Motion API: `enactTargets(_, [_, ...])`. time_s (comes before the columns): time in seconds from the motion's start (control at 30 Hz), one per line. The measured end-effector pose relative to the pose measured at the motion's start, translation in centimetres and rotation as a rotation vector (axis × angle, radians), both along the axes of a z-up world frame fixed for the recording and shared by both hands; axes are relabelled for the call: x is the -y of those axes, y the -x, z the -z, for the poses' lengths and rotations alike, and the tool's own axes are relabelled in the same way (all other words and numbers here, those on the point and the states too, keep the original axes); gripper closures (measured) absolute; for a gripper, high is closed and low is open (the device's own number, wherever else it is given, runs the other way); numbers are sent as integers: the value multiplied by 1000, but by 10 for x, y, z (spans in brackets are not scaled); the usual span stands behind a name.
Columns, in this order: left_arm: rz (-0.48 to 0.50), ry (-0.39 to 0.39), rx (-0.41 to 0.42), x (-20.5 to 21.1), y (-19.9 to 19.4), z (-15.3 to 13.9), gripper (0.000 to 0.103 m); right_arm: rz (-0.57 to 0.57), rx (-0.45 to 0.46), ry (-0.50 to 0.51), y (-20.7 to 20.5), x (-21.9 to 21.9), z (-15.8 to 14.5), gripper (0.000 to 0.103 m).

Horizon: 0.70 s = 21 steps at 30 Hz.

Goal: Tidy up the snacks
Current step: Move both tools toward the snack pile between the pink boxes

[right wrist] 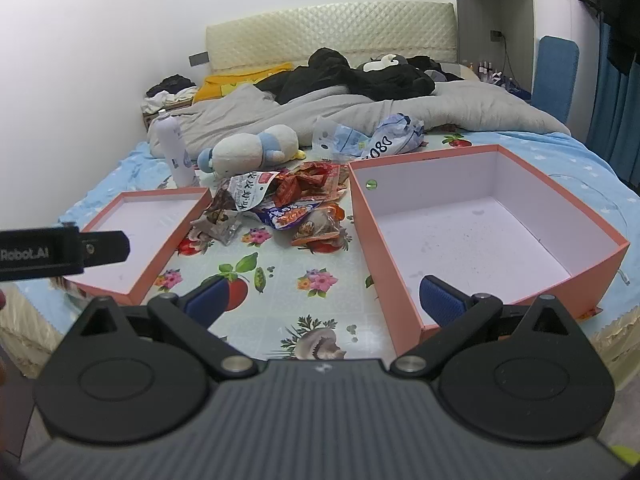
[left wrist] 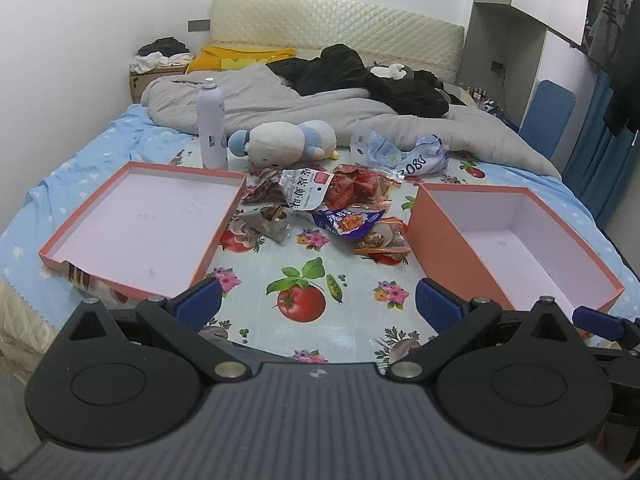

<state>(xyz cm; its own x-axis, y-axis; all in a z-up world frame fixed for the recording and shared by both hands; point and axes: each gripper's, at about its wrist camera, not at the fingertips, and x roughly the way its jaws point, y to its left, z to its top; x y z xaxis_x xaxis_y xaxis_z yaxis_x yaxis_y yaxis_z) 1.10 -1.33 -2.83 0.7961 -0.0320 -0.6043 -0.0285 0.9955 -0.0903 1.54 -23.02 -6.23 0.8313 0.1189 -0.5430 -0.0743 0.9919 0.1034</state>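
A heap of snack packets (left wrist: 320,206) lies on the fruit-print cloth (left wrist: 304,280) between a shallow orange lid (left wrist: 144,224) on the left and a deeper orange box (left wrist: 516,240) on the right; both hold nothing. The heap (right wrist: 280,204), lid (right wrist: 148,232) and box (right wrist: 480,232) also show in the right wrist view. My left gripper (left wrist: 318,300) is open and empty, low over the cloth near its front edge. My right gripper (right wrist: 324,294) is open and empty, straddling the box's near left wall. The left gripper's body (right wrist: 60,252) shows at the left of the right wrist view.
A white spray bottle (left wrist: 211,124) stands behind the lid. A plush toy (left wrist: 288,140) and crumpled bags (left wrist: 404,152) lie behind the snacks. A grey duvet (left wrist: 320,108) and dark clothes (left wrist: 360,72) cover the bed's far half. Blue curtains (left wrist: 608,152) hang on the right.
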Motion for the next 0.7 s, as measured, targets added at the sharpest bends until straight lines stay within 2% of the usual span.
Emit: enactTargets(0.7, [-11,-2,-10,-7,1,4,0,-2,-8,0,1,-2,1,0])
